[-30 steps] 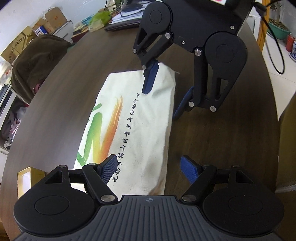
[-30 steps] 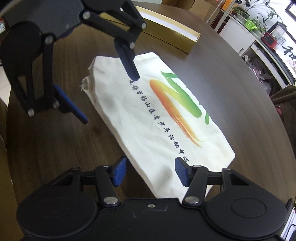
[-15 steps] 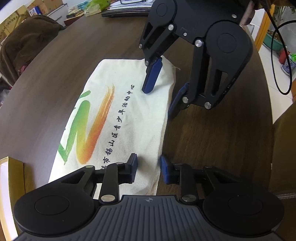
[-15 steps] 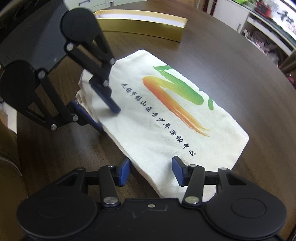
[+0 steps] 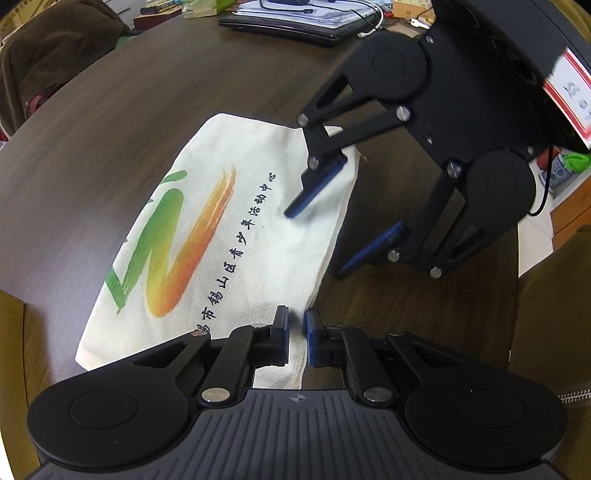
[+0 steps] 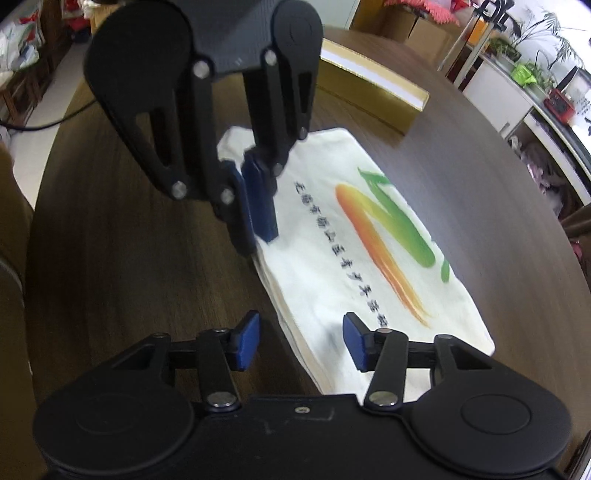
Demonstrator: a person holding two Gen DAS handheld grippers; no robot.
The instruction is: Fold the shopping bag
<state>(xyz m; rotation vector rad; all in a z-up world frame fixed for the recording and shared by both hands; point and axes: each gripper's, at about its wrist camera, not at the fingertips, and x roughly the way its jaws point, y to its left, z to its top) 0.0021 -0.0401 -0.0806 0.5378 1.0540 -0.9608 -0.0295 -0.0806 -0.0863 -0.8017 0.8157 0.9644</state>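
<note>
A cream canvas shopping bag (image 5: 221, 236) with a green and orange logo and dark lettering lies flat on the dark wooden table (image 5: 129, 92). My left gripper (image 5: 296, 338) is shut on the bag's long edge near one end; it also shows in the right wrist view (image 6: 255, 206), pinching that edge. My right gripper (image 6: 300, 343) is open and straddles the same edge of the bag (image 6: 369, 236) near the other end, one finger over the cloth and one over the table. It also shows open in the left wrist view (image 5: 314, 240).
A gold flat box (image 6: 369, 88) lies on the table beyond the bag. A laptop and papers (image 5: 295, 18) sit at the far table edge. A brown chair with clothing (image 5: 44, 48) stands at the far left. Shelves with plants (image 6: 524, 74) line the room's side.
My left gripper has closed from wide open onto the bag's edge. My right gripper has stayed open and come lower over the same edge.
</note>
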